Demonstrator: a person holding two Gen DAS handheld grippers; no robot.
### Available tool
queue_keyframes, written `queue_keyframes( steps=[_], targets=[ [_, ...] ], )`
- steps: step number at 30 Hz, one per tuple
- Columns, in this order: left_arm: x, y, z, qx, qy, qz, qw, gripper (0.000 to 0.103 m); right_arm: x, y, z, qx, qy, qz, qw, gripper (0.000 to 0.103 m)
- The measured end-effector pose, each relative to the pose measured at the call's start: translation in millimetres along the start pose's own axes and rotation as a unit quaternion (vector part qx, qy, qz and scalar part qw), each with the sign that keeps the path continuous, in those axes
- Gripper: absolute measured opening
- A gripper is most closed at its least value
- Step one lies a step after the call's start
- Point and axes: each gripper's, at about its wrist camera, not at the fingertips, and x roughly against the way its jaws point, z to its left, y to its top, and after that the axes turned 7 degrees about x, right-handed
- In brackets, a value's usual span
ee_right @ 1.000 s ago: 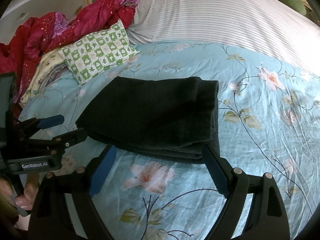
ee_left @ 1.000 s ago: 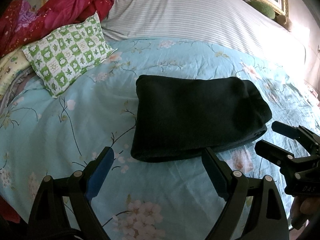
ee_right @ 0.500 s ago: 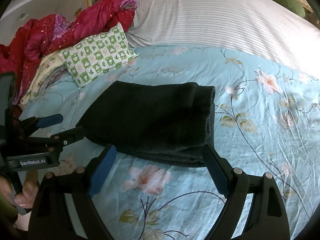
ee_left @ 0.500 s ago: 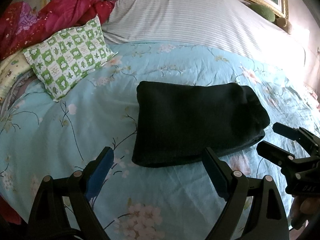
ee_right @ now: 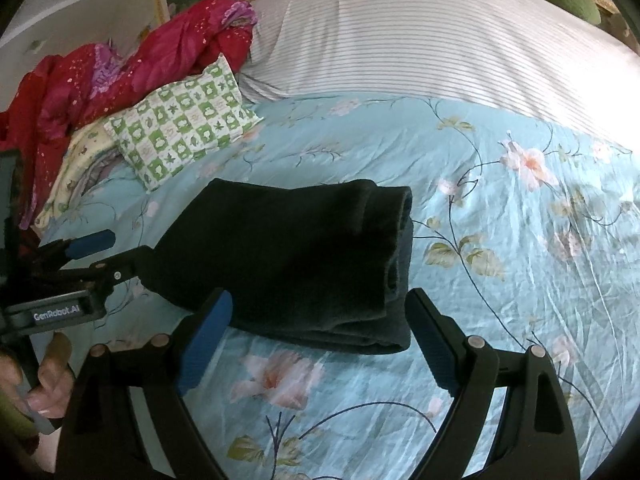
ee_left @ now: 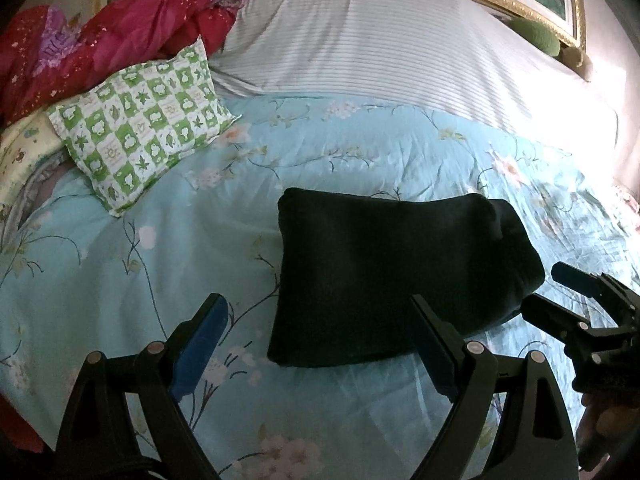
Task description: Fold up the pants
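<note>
**Folded dark pants on the bed, both claws released**

The pants [ee_left: 396, 276] lie folded into a thick dark rectangle on the light blue floral bedspread [ee_left: 160, 248], about midway across the bed and toward its near edge. From the right wrist view the stacked layers show along the near and right sides of the bundle [ee_right: 304, 256], with a rolled hem or waistband end at its far right corner.

The left claw [ee_left: 316, 340] hangs just short of the pants' near edge, jaws spread wide and holding nothing; its right finger overlaps the bundle's near edge in the picture, though contact cannot be judged. The right claw [ee_right: 320, 336] sits likewise at the near edge, jaws apart and empty, the bundle between its blue-padded fingers [ee_right: 206, 336] in view. Each claw also appears at the side of the other's camera, and a hand [ee_right: 44, 384] grips the left handle.

Farther out, toward the bed's far left corner, a green-and-white checked pillow [ee_left: 140, 132] rests on the bedspread, with a heap of red fabric [ee_left: 104, 40] behind it. A white striped cover [ee_left: 380, 48] spans the head end below a gilt frame [ee_left: 520, 4].
</note>
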Motion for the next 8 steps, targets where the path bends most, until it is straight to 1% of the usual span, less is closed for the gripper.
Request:
queue_keyframes(
  steps=[6,8],
  targets=[
    [-4.8,2.6,-7.9,-0.002,0.022,0.0,0.9998,0.09,4.2,1.0,-6.2,-0.009,0.008,-0.006,1.0,0.089],
    [-5.1,2.7,-11.7,-0.006,0.026,0.001,0.9996,0.09,3.9,0.9,-7.8,-0.013,0.012,-0.005,1.0,0.092]
  ],
)
